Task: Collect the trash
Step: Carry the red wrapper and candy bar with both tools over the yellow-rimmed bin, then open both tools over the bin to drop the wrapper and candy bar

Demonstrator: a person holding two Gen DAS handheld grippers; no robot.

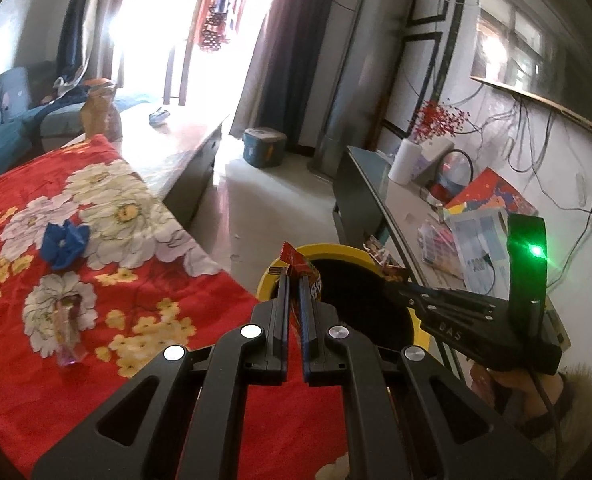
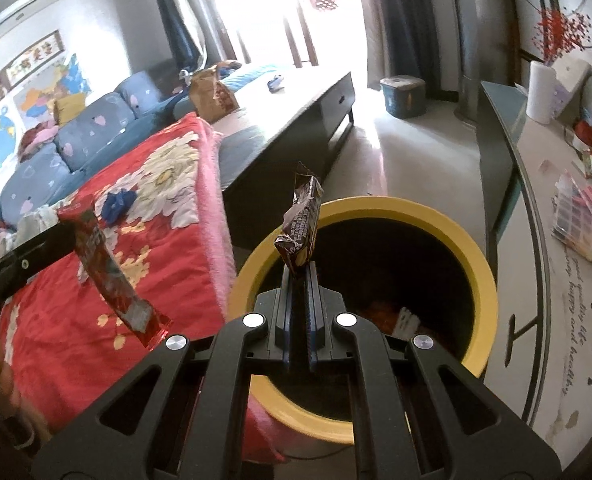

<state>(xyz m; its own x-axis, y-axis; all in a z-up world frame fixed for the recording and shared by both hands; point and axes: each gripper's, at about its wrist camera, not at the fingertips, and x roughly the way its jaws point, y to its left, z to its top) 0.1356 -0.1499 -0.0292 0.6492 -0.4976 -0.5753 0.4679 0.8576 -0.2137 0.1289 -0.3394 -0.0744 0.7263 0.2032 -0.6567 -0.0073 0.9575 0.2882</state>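
Note:
My left gripper (image 1: 294, 280) is shut on a red snack wrapper (image 1: 299, 266), held at the near rim of the yellow bin (image 1: 266, 280). The right wrist view shows that wrapper (image 2: 110, 276) hanging over the red blanket, left of the bin. My right gripper (image 2: 299, 270) is shut on a dark brown wrapper (image 2: 301, 224) that stands up above the left rim of the yellow bin (image 2: 483, 280). In the left wrist view the right gripper (image 1: 391, 276) reaches over the bin's far side with its wrapper (image 1: 381, 258). Some trash lies inside the bin.
A red floral blanket (image 1: 96, 216) covers the table on the left, with a blue crumpled scrap (image 1: 64, 243) and a clear purple wrapper (image 1: 68, 332) on it. A low cabinet (image 1: 184, 148) lies beyond. A cluttered side table (image 2: 535, 184) stands right of the bin.

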